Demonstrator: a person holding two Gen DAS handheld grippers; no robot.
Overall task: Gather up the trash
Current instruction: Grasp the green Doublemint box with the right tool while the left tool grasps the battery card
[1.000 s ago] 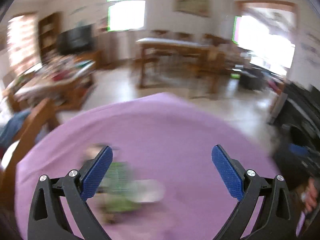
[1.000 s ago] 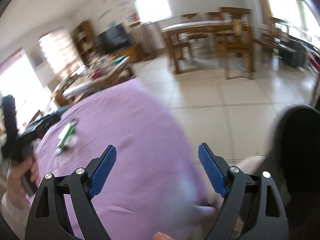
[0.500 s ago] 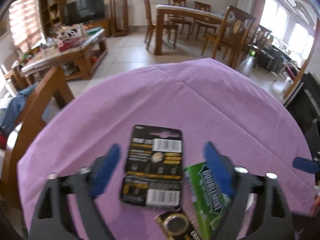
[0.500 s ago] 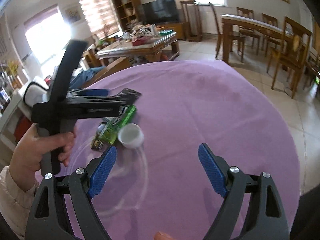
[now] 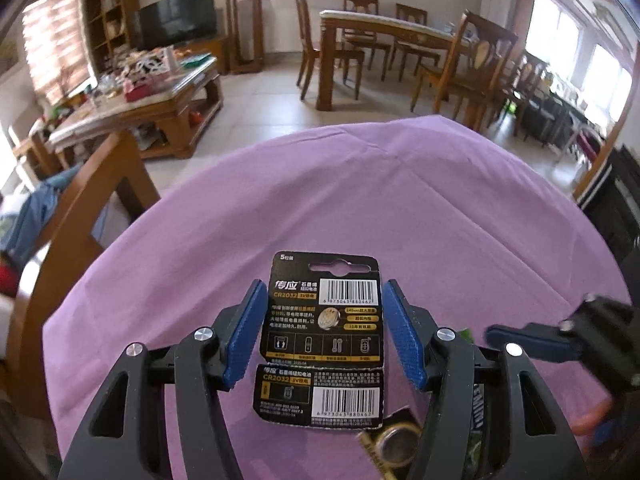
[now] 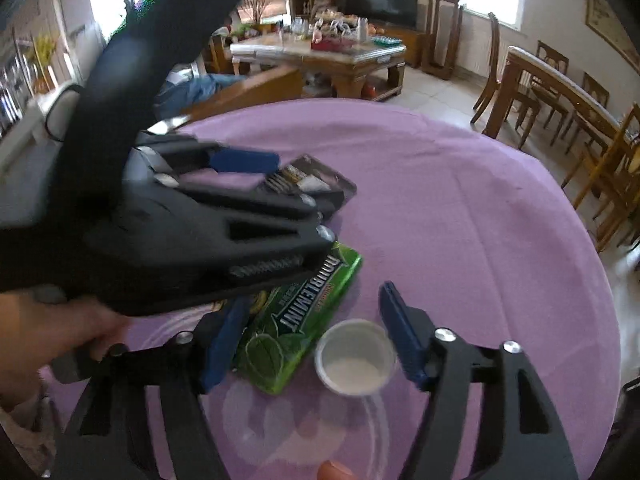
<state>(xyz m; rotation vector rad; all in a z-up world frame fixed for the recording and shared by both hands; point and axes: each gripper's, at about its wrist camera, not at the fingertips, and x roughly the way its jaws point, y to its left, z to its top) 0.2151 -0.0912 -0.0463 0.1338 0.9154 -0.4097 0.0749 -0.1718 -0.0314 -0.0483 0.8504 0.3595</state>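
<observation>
**Two grippers crowding one small heap of trash**

On the left, the left gripper (image 5: 324,332) straddles the black coin-cell battery card (image 5: 322,320), which lies flat on the purple tabletop (image 5: 360,200). Its fingers (image 5: 246,332) have just been closing, with the card between them, yet a sliver of gap shows on each side, so they stand apart and grip nothing. A thin flat card is awkward to take this way: I reckon the fingers could buckle it or skid over its edges. The card is also perforated into two parts, so it might fold at the tear line.

Further right lie a loose coin cell (image 5: 396,446), easily left behind, then the green Doublemint gum wrapper (image 6: 298,320) and the small white cup (image 6: 354,356). The right gripper (image 6: 308,340) brackets both, its fingers also just closing but touching neither that I can see. Closing on both could tip the cup or squeeze one out. The two tools overlap closely here; a knock seems likely.
</observation>
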